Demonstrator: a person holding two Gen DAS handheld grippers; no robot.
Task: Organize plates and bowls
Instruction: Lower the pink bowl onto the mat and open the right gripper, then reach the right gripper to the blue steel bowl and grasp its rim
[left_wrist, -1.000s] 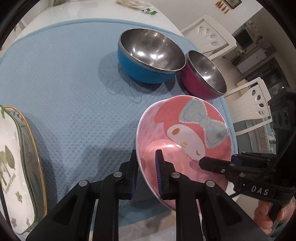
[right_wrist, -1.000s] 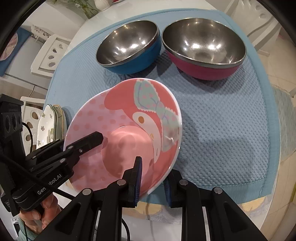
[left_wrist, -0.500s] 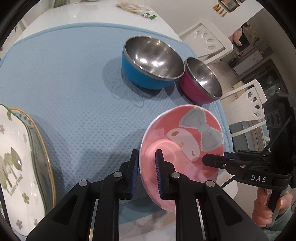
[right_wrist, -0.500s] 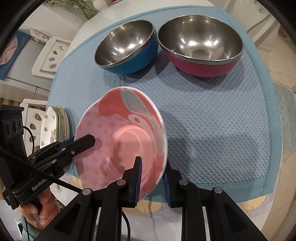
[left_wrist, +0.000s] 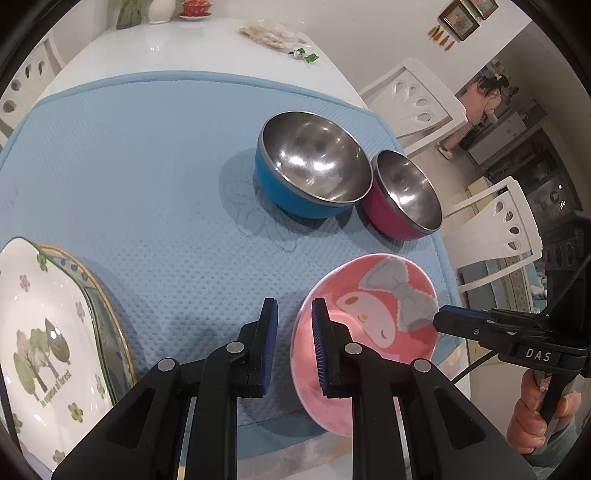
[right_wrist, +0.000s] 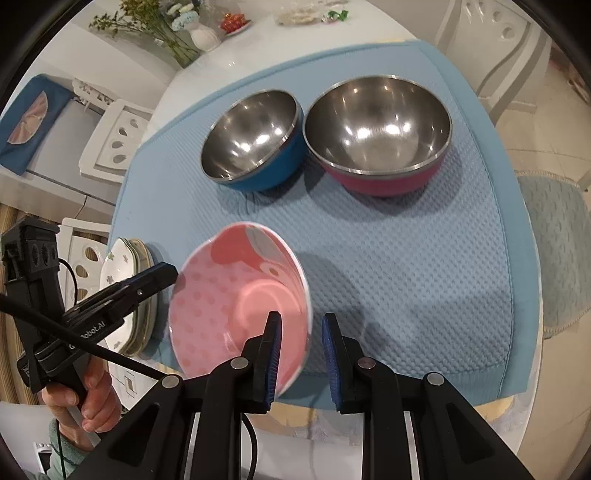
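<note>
Pinching the rim from opposite sides, the left gripper (left_wrist: 293, 347) and the right gripper (right_wrist: 301, 350) each stood closed on the wall of the pink bowl (left_wrist: 373, 317). In each case one finger was inside the bowl and one outside, and the thin edge ran up between the pads. The bowl hung tilted between the two grippers, clear of the blue mat (left_wrist: 147, 184), with its printed cartoon face turned toward the left camera. It looked rigid and glossy, so I judged the pads had little to bite on. The curved wall could pivot or slide out if either grip eased. It seemed light enough for a rim hold, though whether it was melamine or breakable ceramic could not be told. Two opposed rim grips seemed the sound choice, as they stopped it swinging. Ahead of the jaws, well apart from them, the blue bowl (left_wrist: 280, 184) and the magenta bowl (left_wrist: 402, 192) sat upright on the mat, touching or nearly so. Both were steel-lined and open for nesting. Off to the outer side of the left jaws lay the stacked plates (left_wrist: 40, 332).
</note>
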